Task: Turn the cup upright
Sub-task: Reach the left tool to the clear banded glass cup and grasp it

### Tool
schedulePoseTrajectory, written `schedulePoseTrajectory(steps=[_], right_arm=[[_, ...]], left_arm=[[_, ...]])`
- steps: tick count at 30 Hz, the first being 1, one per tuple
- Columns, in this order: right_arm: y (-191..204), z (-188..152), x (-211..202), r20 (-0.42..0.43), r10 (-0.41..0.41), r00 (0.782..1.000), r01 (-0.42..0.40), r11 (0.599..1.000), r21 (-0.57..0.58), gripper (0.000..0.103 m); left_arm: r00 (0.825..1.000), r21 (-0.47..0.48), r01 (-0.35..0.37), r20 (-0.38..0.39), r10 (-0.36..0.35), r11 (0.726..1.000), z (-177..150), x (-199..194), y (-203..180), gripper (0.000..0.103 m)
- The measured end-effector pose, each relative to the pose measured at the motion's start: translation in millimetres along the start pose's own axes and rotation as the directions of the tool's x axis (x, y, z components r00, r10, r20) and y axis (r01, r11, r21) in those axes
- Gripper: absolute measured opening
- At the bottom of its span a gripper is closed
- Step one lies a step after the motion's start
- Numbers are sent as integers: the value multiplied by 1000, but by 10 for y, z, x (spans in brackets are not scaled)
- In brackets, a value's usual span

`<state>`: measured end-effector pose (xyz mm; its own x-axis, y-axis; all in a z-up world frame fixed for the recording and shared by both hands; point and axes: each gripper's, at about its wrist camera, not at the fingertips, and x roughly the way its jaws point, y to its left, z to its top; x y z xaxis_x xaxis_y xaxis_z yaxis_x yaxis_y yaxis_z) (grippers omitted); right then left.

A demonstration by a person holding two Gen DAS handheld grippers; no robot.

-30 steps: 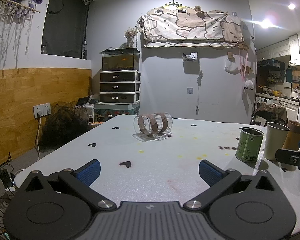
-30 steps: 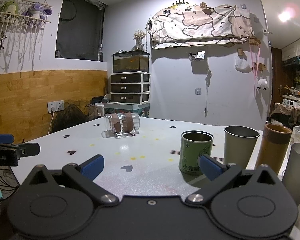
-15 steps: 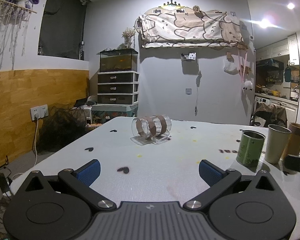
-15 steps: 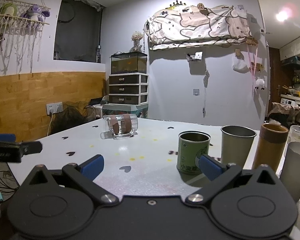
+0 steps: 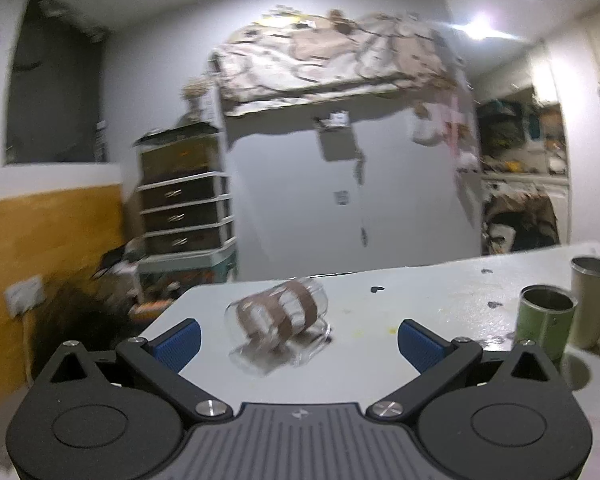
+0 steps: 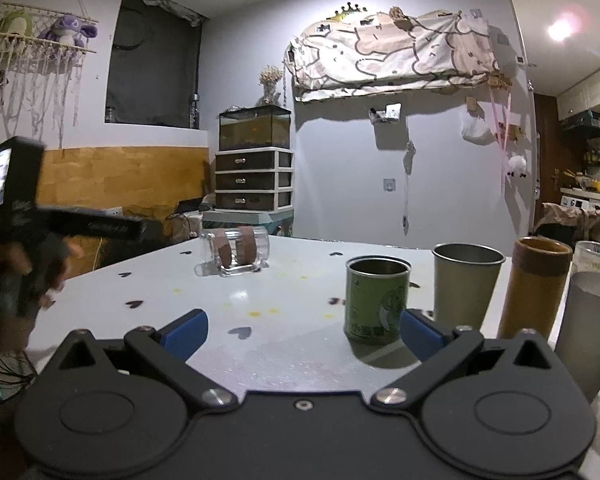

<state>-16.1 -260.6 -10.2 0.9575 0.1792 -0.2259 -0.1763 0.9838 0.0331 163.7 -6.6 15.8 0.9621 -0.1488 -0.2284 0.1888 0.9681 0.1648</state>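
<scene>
The clear glass cup (image 6: 236, 251) banded with matt brown tape lies on a smooth, faintly glossy white worktop (image 6: 284, 304), beside a paper-labelled green tin (image 6: 376, 300), a brushed metal tumbler (image 6: 466, 284) and matt-black plastic tongs (image 6: 302, 330) with ribbed blue pads (image 6: 186, 330).

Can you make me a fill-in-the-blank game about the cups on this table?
1. The clear cup with brown bands is lying on its ____.
2. The green can stands ____.
3. The left gripper has its fingers ____.
4. The table is dotted with little dark ____.

Missing words: side; upright; open; hearts
</scene>
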Motion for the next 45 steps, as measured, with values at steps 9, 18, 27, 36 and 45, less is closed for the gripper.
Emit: schedulePoseTrajectory(steps=[9,18,27,36,45], right_arm=[[-129,-1,273,-26,-10,1000,11,1000,13,103],[-205,-65,646,-82,-15,997,17,999,31,103],[-263,-101,846,-137,-36,990,43,998,42,103],[-292,-94,823,-126,-21,992,30,997,68,103],[-334,-108,643,-106,-21,994,33,993,109,103]], left_arm=[[989,298,117,-122,-84,947,222,1104,123,103],[940,499,189,-342,-9,846,301,2142,250,93],[868,409,290,-494,-57,865,206,2529,406,87],[885,314,101,-462,59,944,121,2164,311,79],[882,306,88,-466,69,948,-3,1274,-6,78]])
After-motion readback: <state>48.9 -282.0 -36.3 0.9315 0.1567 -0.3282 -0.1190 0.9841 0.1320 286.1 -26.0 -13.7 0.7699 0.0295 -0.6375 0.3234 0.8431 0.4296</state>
